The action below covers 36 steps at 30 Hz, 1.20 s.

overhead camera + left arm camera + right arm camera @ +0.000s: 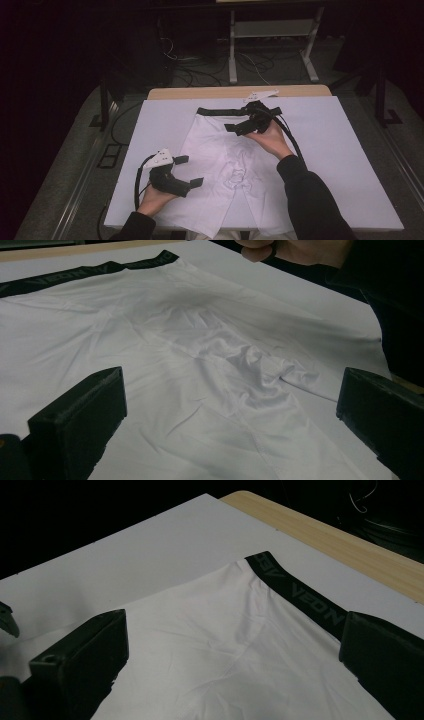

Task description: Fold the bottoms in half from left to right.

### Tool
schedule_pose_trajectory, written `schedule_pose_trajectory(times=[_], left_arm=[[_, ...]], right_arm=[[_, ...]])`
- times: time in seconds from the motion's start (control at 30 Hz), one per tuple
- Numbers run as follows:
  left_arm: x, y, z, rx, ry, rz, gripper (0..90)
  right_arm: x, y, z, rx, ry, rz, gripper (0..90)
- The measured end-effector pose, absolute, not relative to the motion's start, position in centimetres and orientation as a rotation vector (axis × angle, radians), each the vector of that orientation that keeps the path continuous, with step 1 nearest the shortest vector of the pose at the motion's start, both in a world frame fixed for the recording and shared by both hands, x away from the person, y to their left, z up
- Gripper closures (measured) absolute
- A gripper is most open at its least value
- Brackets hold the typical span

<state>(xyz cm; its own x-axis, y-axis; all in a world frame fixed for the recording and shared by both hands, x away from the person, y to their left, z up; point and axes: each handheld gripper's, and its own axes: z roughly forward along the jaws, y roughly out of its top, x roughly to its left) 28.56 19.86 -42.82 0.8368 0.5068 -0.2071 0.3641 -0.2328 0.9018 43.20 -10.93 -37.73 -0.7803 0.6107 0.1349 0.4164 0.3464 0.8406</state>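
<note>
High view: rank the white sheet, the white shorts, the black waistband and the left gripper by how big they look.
1. white sheet
2. white shorts
3 and 4. black waistband and left gripper: they look about alike, and the gripper is nearer the camera, so I won't rank them.

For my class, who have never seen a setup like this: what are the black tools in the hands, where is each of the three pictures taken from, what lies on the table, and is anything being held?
A person holds a hand-operated two-jaw clamp in each hand. The high view looks down on the table: the left gripper is near the shorts' leg, the right gripper near the waistband. The other two pictures come from cameras riding on each gripper, looking out between its own black jaws. On the white board lie white shorts, spread flat, with wrinkles at the middle. Both grippers are open and hold nothing.
</note>
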Motion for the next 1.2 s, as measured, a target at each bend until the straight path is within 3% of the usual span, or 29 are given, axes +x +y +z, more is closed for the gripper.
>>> schedule_pose_trajectory(times=[1.2], left_arm=[[28.7,19.9,-42.7,1.840,0.652,0.148,0.0]], right_arm=[[46.7,-5.7,-38.1,0.901,2.441,1.353,0.0]])
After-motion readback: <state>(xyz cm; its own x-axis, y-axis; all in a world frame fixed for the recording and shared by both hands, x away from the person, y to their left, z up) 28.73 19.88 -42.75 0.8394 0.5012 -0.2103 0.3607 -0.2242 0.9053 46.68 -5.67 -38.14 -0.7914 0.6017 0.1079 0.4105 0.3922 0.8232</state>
